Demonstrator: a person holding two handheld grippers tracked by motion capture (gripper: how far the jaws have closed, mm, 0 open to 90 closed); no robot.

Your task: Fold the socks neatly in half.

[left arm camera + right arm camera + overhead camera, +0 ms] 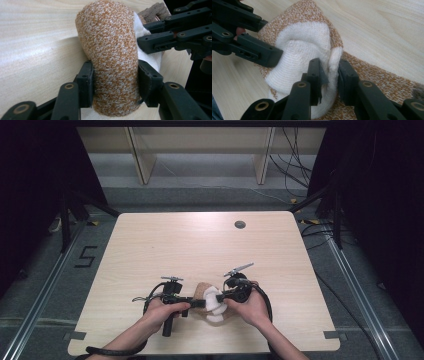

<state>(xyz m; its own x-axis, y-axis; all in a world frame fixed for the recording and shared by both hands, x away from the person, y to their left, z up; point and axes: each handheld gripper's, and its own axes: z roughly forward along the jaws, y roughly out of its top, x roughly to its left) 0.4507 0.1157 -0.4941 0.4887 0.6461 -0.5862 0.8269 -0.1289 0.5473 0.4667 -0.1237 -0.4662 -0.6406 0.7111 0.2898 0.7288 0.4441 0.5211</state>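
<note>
Orange-and-white knit fills the gap between my left tongs (115, 82): the sock (110, 57) is clamped there, both pads pressed into its speckled body on the pale worktop (37, 47). My right tongs (330, 75) pinch a fold of the sock's white toe part. Beyond them, the sock's orange leg lies flat on the wood, trailing away from both tongs.

You have one legible mark to note: a dark figure "5" (86, 256) on the grey floor (45, 285), just off the table's (200, 240) left edge, near its far-left corner. No lettering, label or brand can be read on the table, and your two gripper views give none.
</note>
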